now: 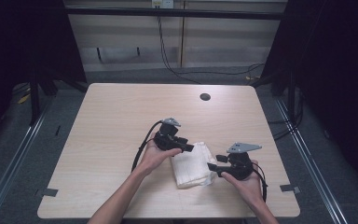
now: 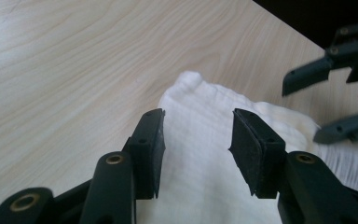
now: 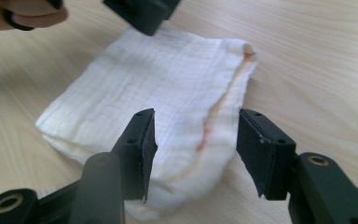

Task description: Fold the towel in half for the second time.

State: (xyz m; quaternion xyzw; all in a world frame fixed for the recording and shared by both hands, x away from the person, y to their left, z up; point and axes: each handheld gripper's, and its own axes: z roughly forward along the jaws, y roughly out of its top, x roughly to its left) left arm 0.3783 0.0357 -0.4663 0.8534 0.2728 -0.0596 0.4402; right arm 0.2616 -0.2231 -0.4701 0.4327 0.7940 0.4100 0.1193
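Observation:
A folded white cloth (image 1: 193,164) lies flat on the wooden table (image 1: 121,112), near its front edge. My left gripper (image 1: 189,148) hovers over the cloth's upper left corner, jaws apart, with nothing between the pads. In the left gripper view the cloth (image 2: 196,186) shows below the open left gripper (image 2: 198,126). My right gripper (image 1: 213,168) is at the cloth's right edge, also open. The right gripper view looks down past the right gripper (image 3: 196,126) onto the cloth (image 3: 158,79), which has a faint reddish stain along a fold.
A round cable hole (image 1: 205,97) sits in the table's far side. Dark curtains hang at both sides, and cables (image 1: 168,60) run across the floor behind the table. The right gripper (image 2: 303,112) shows at the far right of the left gripper view.

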